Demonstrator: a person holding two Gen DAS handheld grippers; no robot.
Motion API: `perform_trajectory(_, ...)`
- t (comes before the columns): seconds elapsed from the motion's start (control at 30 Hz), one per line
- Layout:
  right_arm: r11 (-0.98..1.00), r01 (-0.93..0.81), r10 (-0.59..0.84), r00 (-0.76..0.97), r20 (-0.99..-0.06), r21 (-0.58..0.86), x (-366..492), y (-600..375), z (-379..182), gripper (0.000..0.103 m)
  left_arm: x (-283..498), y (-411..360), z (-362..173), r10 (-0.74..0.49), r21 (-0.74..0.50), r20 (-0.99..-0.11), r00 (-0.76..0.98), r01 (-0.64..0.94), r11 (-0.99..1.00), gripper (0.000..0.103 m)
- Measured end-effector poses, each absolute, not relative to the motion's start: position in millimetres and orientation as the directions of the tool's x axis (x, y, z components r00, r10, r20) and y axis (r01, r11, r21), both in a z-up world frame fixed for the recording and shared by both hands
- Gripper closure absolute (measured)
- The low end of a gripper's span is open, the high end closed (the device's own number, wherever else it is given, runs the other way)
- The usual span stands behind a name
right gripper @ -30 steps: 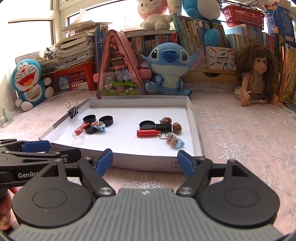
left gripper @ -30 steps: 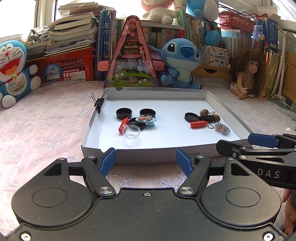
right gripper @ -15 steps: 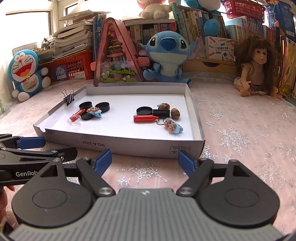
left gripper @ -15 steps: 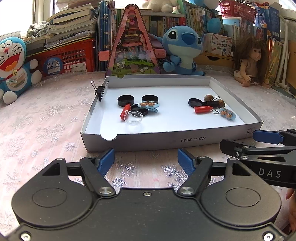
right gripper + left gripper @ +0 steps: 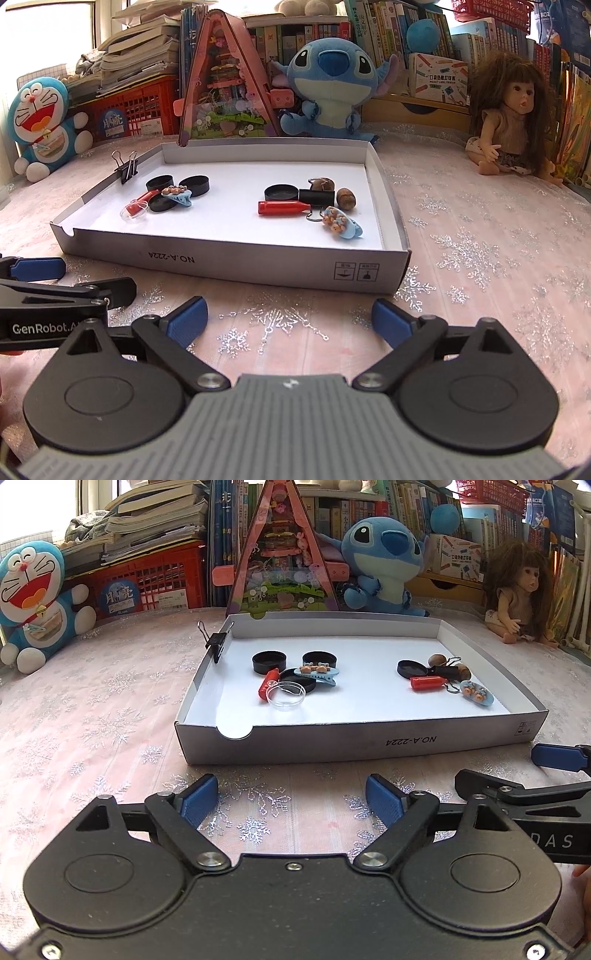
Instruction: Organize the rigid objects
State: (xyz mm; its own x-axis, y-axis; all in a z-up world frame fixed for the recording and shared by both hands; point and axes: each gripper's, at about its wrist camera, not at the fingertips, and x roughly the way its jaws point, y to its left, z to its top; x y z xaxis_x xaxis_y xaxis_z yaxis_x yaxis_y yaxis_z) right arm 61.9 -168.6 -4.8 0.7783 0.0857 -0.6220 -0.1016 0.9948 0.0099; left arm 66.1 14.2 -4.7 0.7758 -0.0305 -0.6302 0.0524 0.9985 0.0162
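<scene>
A shallow white cardboard tray [image 5: 332,738] [image 5: 258,266] lies on the pink snowflake cloth. Its left group holds black round lids [image 5: 269,662], a red cylinder [image 5: 268,684], a clear round dish [image 5: 287,695] and a blue hair clip [image 5: 315,672]. Its right group holds a black lid [image 5: 280,192], a red cylinder [image 5: 284,208], a black binder clip [image 5: 316,197], a brown nut [image 5: 346,198] and a blue hair clip [image 5: 341,225]. My left gripper [image 5: 291,801] and right gripper [image 5: 290,321] are open and empty, side by side before the tray's front wall.
A black binder clip [image 5: 215,642] is clipped on the tray's left wall. Behind the tray stand a pink triangular toy house [image 5: 282,554], a Stitch plush [image 5: 384,561], a Doraemon plush [image 5: 33,602], a doll [image 5: 521,594] and a red crate [image 5: 147,583].
Both grippers have drawn back and risen from the tray's front wall. More cloth now shows between the fingers and the tray. Both stay open.
</scene>
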Motion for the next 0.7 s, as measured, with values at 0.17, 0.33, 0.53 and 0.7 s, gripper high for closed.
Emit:
perform_trajectory(0.17, 0.995, -0.102, 0.088, 0.778, -0.623, 0.012, 62.2, -168.5, -5.2, 0.000, 67.0, 19.1, -7.9, -0.031, 0.008, -0.623, 0.782, 0.046, 0.999, 0.008)
perform_trajectory(0.33, 0.995, -0.103, 0.088, 0.778, -0.622, 0.013, 62.0, -168.2, -5.7, 0.000, 69.1, 20.8, -8.4, -0.019, 0.010, -0.631, 0.775, 0.032, 0.999, 0.003)
perform_trajectory(0.53, 0.995, -0.102, 0.088, 0.778, -0.622, 0.013, 61.8, -168.2, -5.6, 0.000, 69.8, 21.1, -8.6, -0.013, 0.009, -0.635, 0.773, 0.024, 1.000, 0.001)
perform_trajectory(0.7, 0.995, -0.103, 0.088, 0.778, -0.622, 0.013, 61.7, -168.3, -5.7, 0.000, 69.9, 21.3, -8.5, -0.012, 0.008, -0.634, 0.773, 0.022, 1.000, 0.001)
